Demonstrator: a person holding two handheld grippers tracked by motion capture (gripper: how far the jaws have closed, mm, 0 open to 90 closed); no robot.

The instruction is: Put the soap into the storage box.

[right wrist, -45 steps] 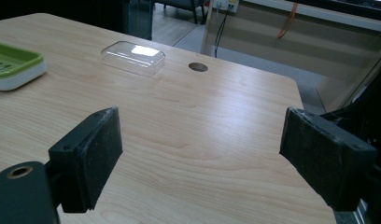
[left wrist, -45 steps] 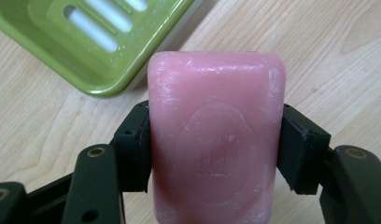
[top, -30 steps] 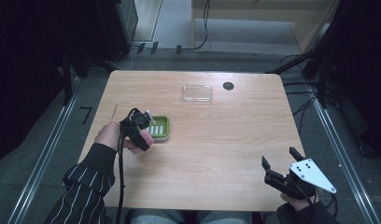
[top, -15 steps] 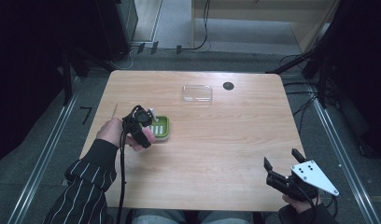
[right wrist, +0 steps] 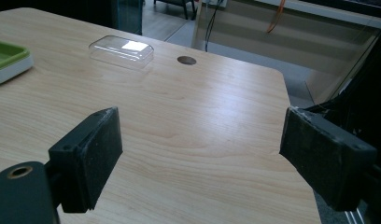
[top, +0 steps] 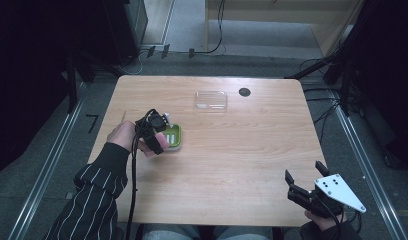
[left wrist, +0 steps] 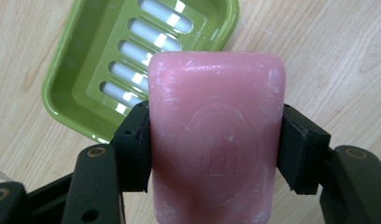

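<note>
A pink soap bar (left wrist: pixel 215 140) is pinched tight between the two black pads of the left gripper (left wrist: pixel 215 147). The green soap dish (left wrist: pixel 76 74) is seen just past the pads, below the soap. The right gripper (right wrist: pixel 202 154) is held wide open with nothing between its pads, and a clear lid (right wrist: pixel 122 50) is seen far ahead of them

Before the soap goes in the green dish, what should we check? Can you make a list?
1. Soap held tight between the left gripper fingers: ok.
2. Green dish has nothing in it: ok.
3. Soap is right above the dish: not ok, it hangs over the near edge.
4. Right gripper out of the way, open: ok.
5. Clear lid away from the dish: ok.
</note>
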